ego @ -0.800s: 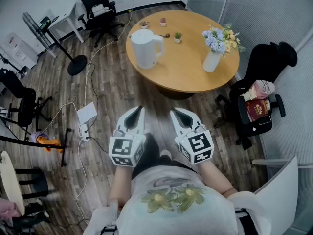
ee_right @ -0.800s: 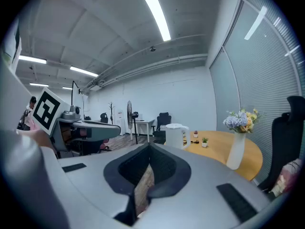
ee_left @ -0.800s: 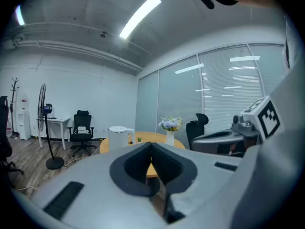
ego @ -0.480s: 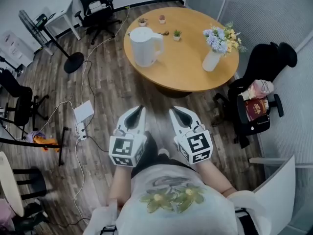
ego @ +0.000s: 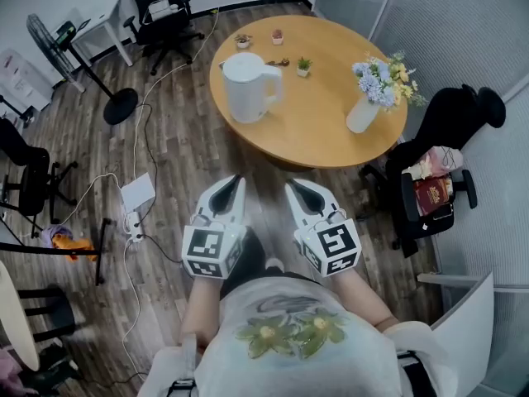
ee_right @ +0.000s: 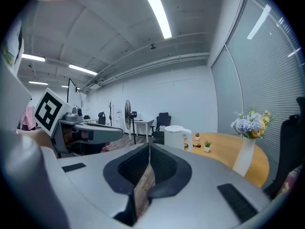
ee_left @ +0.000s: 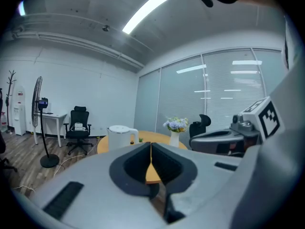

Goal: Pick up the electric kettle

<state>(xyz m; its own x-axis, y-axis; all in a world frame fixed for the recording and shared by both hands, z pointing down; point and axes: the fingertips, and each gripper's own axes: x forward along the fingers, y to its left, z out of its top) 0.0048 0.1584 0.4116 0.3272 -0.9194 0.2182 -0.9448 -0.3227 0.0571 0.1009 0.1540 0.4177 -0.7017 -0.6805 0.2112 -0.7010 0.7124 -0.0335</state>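
Observation:
A white electric kettle (ego: 247, 87) stands upright near the left edge of a round wooden table (ego: 318, 118); it also shows in the left gripper view as the kettle (ee_left: 121, 137) and in the right gripper view as the kettle (ee_right: 176, 136). My left gripper (ego: 235, 179) and right gripper (ego: 293, 186) hang side by side over the floor, well short of the table. Both are shut with nothing between their jaws. The left gripper's (ee_left: 150, 144) jaws meet at the tips, as do the right gripper's (ee_right: 149, 146).
A white vase of flowers (ego: 374, 94) and small potted plants (ego: 277, 36) stand on the table. A black chair with bags (ego: 434, 180) is at the right. A fan stand (ego: 120, 106), office chairs (ego: 161, 11) and floor cables (ego: 149, 147) lie to the left.
The table and kettle have shifted slightly nearer and rightward in the head view as the person moves toward them. Both grippers stay shut in the same pose.

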